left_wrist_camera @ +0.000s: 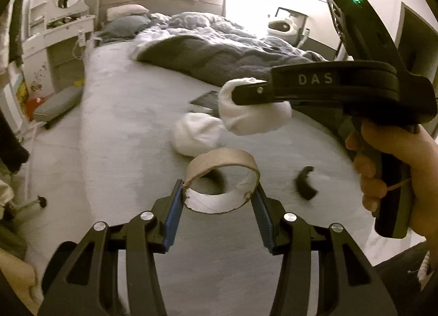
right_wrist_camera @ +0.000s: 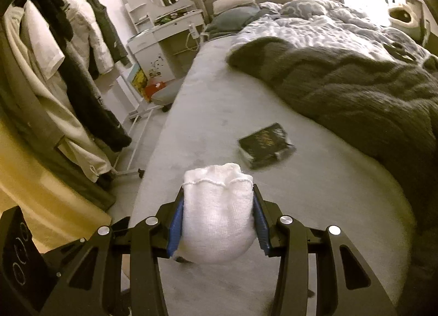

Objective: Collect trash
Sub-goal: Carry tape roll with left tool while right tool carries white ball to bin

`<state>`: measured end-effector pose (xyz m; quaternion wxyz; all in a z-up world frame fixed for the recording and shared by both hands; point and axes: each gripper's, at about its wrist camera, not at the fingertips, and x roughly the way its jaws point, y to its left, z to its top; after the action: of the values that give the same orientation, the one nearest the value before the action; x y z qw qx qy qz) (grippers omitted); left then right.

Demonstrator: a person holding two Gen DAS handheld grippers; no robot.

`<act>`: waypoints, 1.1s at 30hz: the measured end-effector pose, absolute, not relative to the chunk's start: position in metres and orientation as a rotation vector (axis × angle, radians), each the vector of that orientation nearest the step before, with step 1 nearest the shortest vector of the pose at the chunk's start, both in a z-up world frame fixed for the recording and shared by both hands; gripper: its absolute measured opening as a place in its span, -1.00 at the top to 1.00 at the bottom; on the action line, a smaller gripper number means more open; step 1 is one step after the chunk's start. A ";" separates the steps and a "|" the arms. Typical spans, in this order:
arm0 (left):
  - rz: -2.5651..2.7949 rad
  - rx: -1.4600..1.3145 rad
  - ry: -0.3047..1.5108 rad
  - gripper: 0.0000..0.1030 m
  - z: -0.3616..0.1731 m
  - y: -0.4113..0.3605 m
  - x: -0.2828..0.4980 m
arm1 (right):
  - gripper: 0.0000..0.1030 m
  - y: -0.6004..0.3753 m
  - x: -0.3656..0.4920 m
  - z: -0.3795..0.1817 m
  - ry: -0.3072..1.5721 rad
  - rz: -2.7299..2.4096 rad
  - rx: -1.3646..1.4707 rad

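Jaws of the left gripper (left_wrist_camera: 220,195) are clamped partway on a cardboard tape ring (left_wrist_camera: 221,182), pressing its outer wall from both sides and squashing it slightly oval, with the ring lifted clear of the bed (left_wrist_camera: 123,124). Jaws of the right gripper (right_wrist_camera: 217,214) are closed snugly on a white cloth wad (right_wrist_camera: 217,217), which bulges above and below the blue pads (right_wrist_camera: 175,223); in the left wrist view the same wad (left_wrist_camera: 254,116) hangs from the right gripper (left_wrist_camera: 247,91) above the mattress. A second white wad (left_wrist_camera: 195,136) lies on the bed just beyond the ring, a small dark curved scrap (left_wrist_camera: 305,182) sits to the right of it, and a black book (right_wrist_camera: 267,145) rests farther off near the rumpled duvet (right_wrist_camera: 342,80). With both grippers full, the risks are likely these: the thin ring may buckle or pop out sideways if squeezed harder, and the soft wad may slip through the pads during a quick swing.
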<state>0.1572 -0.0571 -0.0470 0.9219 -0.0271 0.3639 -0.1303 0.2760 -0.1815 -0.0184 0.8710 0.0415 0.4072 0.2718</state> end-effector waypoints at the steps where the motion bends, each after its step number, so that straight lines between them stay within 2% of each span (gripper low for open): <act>1: -0.257 -0.054 0.743 0.00 -0.045 -0.053 0.157 | 0.12 -0.174 0.276 -0.017 0.849 0.576 0.082; 16: -0.107 -0.091 0.698 0.00 -0.040 0.035 0.132 | 0.12 -0.085 0.265 -0.005 0.802 0.675 0.058; 33: 0.078 -0.179 0.820 -0.01 -0.078 0.130 0.122 | 0.12 0.005 0.239 -0.022 0.817 0.757 -0.042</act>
<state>0.1217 0.1304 -0.0775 0.9125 -0.0870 0.3979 0.0378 0.2389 0.0053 -0.0219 0.8486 -0.0199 0.3877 0.3594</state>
